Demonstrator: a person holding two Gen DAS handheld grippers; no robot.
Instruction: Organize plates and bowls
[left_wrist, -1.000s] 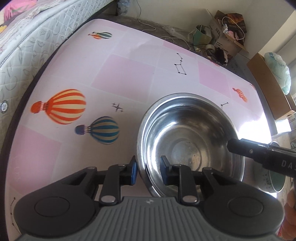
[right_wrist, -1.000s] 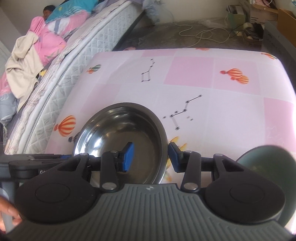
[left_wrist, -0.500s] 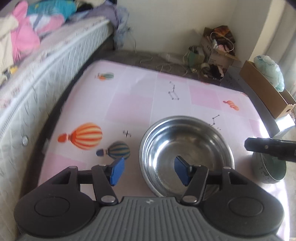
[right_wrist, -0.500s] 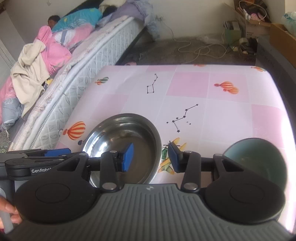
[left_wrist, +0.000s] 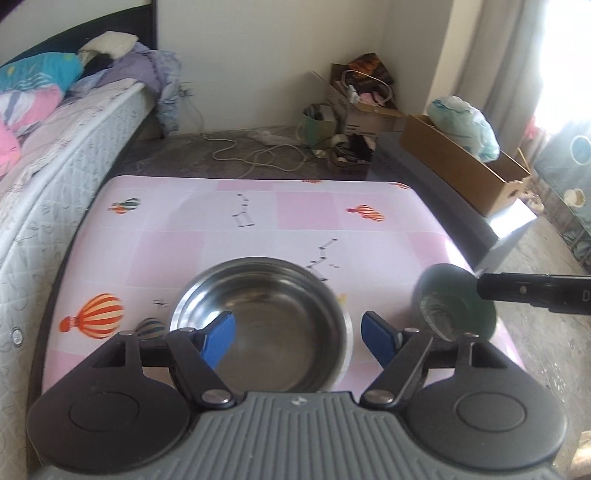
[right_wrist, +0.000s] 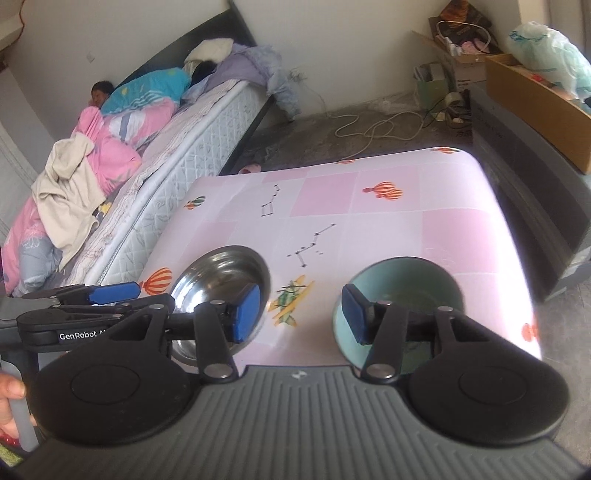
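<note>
Steel bowl (left_wrist: 262, 317) sits on the pink desk (left_wrist: 258, 229) below and beyond the left gripper (left_wrist: 298, 334), whose jaws are opening with nothing pressed between them; it looks set down there to free both hands. Beyond the right gripper (right_wrist: 299, 312), its jaws also opening and empty, the green bowl (right_wrist: 402, 280) lies past the right-hand jaw, probably the next pick for nesting. Two bowls counted; no plates show.

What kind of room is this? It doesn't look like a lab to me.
Most likely a lived-in bedroom at home. A bed with rumpled bedding stands beside a low table under a pink balloon-print cover, and cardboard boxes of belongings sit along the wall.
</note>
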